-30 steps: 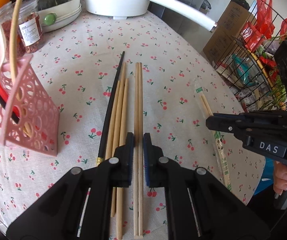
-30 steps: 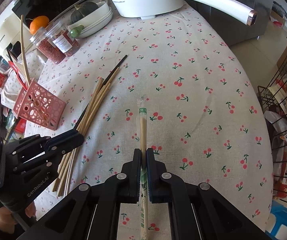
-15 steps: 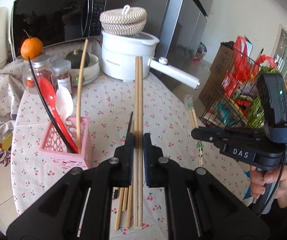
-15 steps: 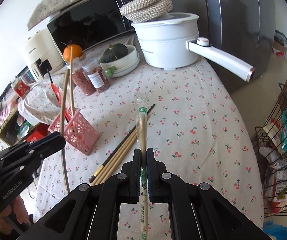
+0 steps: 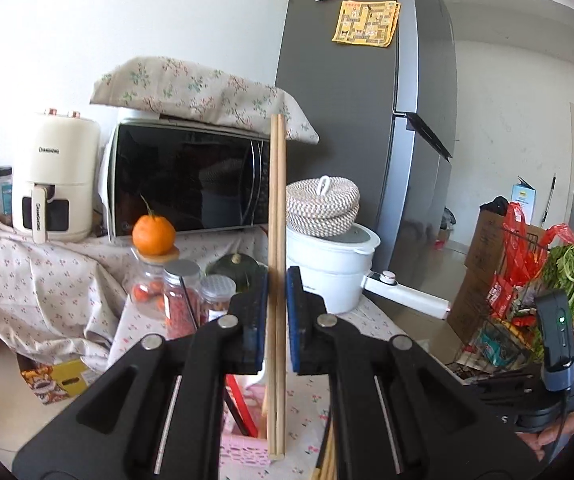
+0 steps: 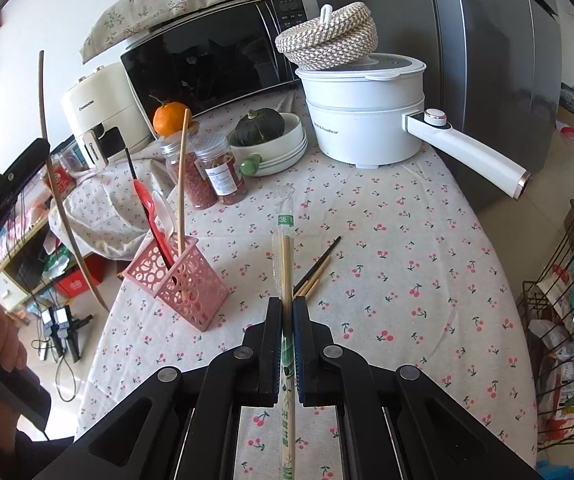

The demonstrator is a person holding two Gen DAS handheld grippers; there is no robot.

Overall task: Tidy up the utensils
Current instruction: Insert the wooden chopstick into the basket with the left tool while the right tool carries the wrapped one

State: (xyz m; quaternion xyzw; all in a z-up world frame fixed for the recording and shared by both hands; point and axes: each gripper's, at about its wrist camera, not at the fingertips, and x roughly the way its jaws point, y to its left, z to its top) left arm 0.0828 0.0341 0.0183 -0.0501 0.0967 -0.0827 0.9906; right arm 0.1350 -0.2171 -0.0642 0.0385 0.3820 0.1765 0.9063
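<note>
Utensils: a pair of bare wooden chopsticks (image 5: 277,240) is pinched in the left gripper (image 5: 277,284), held clear above the pink holder (image 6: 179,276). The right gripper (image 6: 287,312) clamps a plastic-wrapped pair of chopsticks (image 6: 285,240) above the surface (image 6: 407,240). Loose chopsticks (image 6: 315,270) lie on the cherry-print cloth beside the holder, which contains spoons (image 6: 155,216).
</note>
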